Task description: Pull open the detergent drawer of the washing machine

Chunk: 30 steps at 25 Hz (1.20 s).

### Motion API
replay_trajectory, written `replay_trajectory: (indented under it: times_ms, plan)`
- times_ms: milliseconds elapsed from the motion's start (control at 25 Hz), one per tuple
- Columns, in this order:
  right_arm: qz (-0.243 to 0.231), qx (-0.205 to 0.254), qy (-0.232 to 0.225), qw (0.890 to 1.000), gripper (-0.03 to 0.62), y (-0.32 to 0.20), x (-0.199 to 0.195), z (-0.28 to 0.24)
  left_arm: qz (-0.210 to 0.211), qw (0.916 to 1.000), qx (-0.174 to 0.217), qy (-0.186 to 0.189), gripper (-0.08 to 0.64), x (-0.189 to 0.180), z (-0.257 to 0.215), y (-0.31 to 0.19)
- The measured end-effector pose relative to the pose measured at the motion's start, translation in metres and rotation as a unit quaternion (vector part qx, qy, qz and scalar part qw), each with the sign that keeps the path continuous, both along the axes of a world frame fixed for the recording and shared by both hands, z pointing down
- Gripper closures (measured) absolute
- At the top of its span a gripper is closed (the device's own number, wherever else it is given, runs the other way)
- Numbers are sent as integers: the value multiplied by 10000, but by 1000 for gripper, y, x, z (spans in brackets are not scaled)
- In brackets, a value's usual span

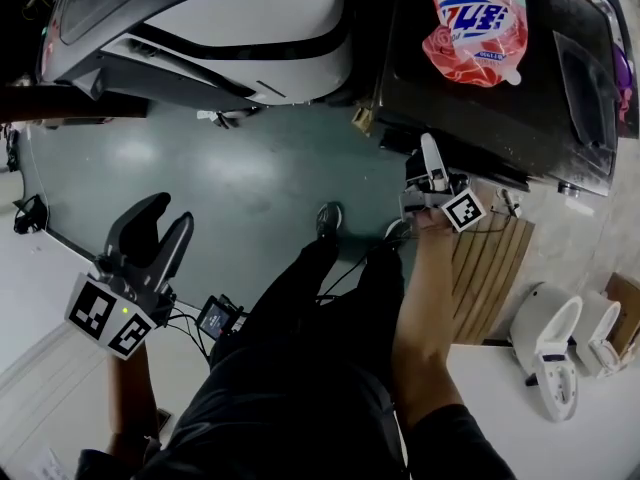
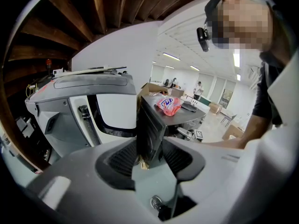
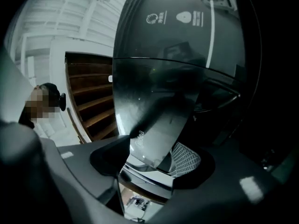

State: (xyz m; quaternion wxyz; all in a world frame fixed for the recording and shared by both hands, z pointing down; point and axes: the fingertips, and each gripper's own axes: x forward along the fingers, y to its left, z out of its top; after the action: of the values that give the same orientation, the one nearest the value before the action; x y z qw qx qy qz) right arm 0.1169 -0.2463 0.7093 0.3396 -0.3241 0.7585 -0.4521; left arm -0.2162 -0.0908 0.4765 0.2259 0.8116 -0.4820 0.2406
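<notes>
The dark washing machine [image 1: 480, 108] stands at the upper right of the head view, with a pink detergent pouch [image 1: 478, 23] on its top. My right gripper [image 1: 425, 163] is at the machine's upper front corner. In the right gripper view the grey drawer front [image 3: 161, 125] with its brand lettering lies between the open jaws of the right gripper [image 3: 149, 155]. The right pad [image 3: 186, 157] shows bare beside it. My left gripper [image 1: 168, 213] hangs open over the green floor, far left of the machine. Nothing is between the jaws of the left gripper [image 2: 149, 155], which face the washing machine [image 2: 152, 129].
A large white-and-black machine [image 1: 200, 28] fills the upper left. A wooden pallet [image 1: 495, 268] lies beside the washer, with white devices [image 1: 555, 338] on a white surface [image 1: 520, 408] to the right. The person's legs and shoes [image 1: 328, 218] stand on the green floor [image 1: 250, 168].
</notes>
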Motion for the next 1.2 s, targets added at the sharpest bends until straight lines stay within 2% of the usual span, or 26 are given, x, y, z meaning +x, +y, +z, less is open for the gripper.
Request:
replay_trajectory:
  times_ms: [160, 400, 760, 1000, 1200]
  plan:
    - [-43, 267, -431, 9987, 324, -2, -1, -7, 42, 9999, -134, -74, 377, 1, 11, 7]
    - [505, 163, -643, 9965, 308, -4, 2, -6, 74, 9996, -260, -48, 377, 7, 27, 15]
    - [448, 157, -843, 9953, 311, 39, 0, -11, 38, 9994, -322, -120, 377, 2, 28, 18]
    - [427, 91, -875, 9952, 311, 40, 1, -8, 143, 9996, -218, -102, 377, 11, 23, 17]
    - [239, 16, -938, 9953, 311, 73, 0, -9, 126, 9998, -115, -68, 377, 12, 15, 15]
